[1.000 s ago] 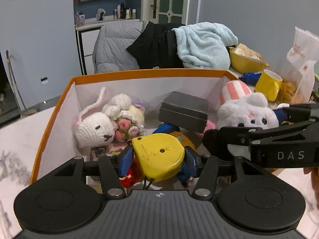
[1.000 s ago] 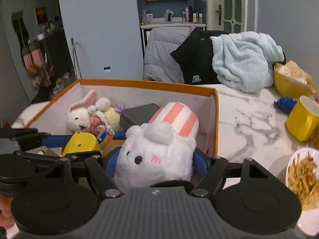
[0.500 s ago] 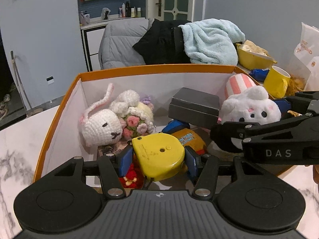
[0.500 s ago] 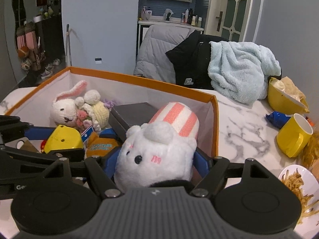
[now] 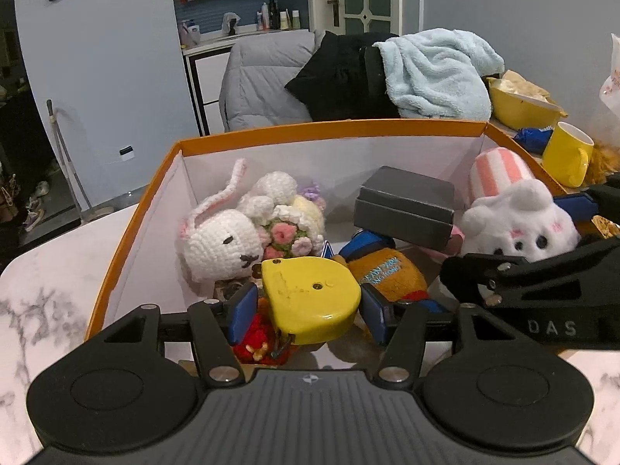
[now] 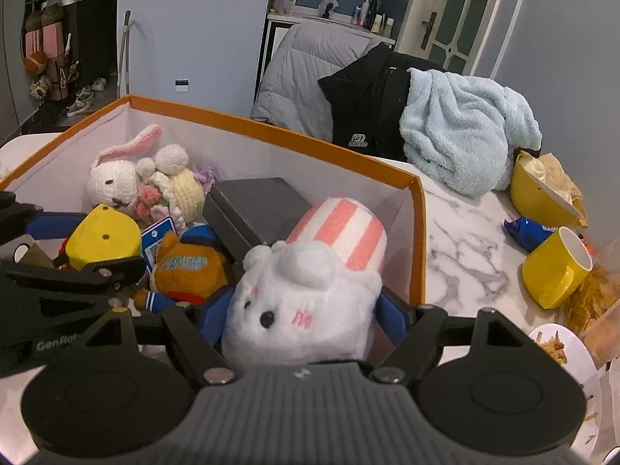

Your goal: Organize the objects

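An orange-rimmed box [image 5: 329, 127] [image 6: 271, 126] with white walls holds a crochet rabbit [image 5: 221, 238] [image 6: 112, 178], a dark grey case [image 5: 405, 203] [image 6: 259, 209] and a brown plush [image 5: 387, 271] [image 6: 190, 267]. My left gripper [image 5: 308, 304] is shut on a yellow tape measure [image 5: 310, 294] [image 6: 102, 236] over the box's near side. My right gripper [image 6: 306, 310] is shut on a white plush with a pink-striped hat [image 6: 310, 290] [image 5: 515, 217] at the box's right side.
On the marble table [image 6: 465, 240] right of the box stand a yellow mug [image 6: 554, 271] [image 5: 565, 159], a yellow bowl [image 6: 542, 193], a blue wrapper [image 6: 523, 230] and a plate of fries [image 6: 562, 352]. Jackets and a light blue towel [image 6: 461, 131] lie behind.
Both grippers have drawn back and risen a little with their objects still held; the box shows farther and lower in both views.
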The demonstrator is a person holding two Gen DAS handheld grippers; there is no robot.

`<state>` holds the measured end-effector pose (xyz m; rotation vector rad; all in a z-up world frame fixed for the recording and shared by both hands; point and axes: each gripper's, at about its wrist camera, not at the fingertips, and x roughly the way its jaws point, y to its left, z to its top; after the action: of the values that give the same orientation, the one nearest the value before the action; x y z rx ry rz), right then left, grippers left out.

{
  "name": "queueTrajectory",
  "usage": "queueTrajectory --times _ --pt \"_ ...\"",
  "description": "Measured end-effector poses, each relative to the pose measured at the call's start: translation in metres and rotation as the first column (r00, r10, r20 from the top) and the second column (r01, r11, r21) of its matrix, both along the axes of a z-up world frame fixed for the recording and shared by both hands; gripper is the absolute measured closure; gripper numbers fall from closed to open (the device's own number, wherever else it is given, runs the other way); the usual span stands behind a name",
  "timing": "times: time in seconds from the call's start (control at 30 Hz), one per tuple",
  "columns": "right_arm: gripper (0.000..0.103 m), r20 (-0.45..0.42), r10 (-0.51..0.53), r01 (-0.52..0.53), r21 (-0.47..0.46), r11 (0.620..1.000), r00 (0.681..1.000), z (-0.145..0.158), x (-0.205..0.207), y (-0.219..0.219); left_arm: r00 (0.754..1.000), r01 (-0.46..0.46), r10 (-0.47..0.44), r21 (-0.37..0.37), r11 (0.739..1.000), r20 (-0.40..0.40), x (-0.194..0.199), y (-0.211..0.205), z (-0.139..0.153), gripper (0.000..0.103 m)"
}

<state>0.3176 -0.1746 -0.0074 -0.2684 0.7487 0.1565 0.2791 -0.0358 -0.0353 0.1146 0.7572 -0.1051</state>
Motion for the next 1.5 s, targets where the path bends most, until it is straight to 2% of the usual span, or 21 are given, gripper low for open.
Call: queueTrajectory --times 0.07,0.2,0.33,0.5,0.87,0.97,1.1,1.27,1.37,1.43,1.5 --pt "0.016 0.018 0.003 -0.003 -0.022 1.0 1.0 0.003 -0.004 0.002 1.0 -0.013 0.013 -0.038 0.999 0.013 -0.002 0.005 0.005 0.031" --pt "0.009 0.1 -0.021 0.024 -0.025 0.999 0.995 0.022 -0.012 -0.001 0.998 -0.034 0.04 -0.111 0.993 0.052 -0.007 0.014 0.02 0.023" --pt "0.008 0.133 -0.026 0.031 -0.033 0.999 0.991 0.037 -0.018 -0.003 0.997 -0.026 0.036 -0.14 0.99 0.073 -0.011 0.015 0.03 0.022" --pt "0.008 0.14 -0.021 0.03 -0.058 0.998 0.99 0.045 -0.025 -0.003 0.996 -0.017 0.029 -0.138 0.99 0.079 -0.015 0.011 0.035 0.022" --pt "0.007 0.135 -0.035 0.039 -0.032 0.999 0.99 0.046 -0.045 -0.01 0.997 0.007 0.001 -0.106 0.994 0.083 -0.034 0.007 0.041 0.022" --pt "0.006 0.137 -0.052 0.054 -0.006 0.999 0.989 0.051 -0.053 -0.013 0.995 0.0 0.01 -0.103 0.995 0.095 -0.04 0.007 0.047 0.015" --pt "0.005 0.132 -0.074 0.076 -0.011 0.997 0.988 0.056 -0.062 -0.01 0.994 -0.01 0.018 -0.071 0.997 0.109 -0.049 0.004 0.053 0.014" --pt "0.002 0.135 -0.096 0.096 0.01 0.995 0.986 0.063 -0.071 -0.007 0.992 -0.067 0.071 -0.038 0.997 0.103 -0.061 0.006 0.066 0.014" --pt "0.001 0.124 -0.122 0.12 0.02 0.993 0.985 0.066 -0.075 -0.005 0.991 -0.058 0.058 0.0 0.998 0.121 -0.07 0.009 0.073 0.013" --pt "0.001 0.118 -0.143 0.142 0.012 0.99 0.983 0.068 -0.077 -0.002 0.992 -0.035 0.036 -0.007 0.999 0.119 -0.075 0.013 0.078 0.006" --pt "0.001 0.113 -0.154 0.152 0.019 0.988 0.982 0.07 -0.079 0.0 0.992 -0.025 0.025 -0.007 1.0 0.12 -0.08 0.014 0.083 0.005"
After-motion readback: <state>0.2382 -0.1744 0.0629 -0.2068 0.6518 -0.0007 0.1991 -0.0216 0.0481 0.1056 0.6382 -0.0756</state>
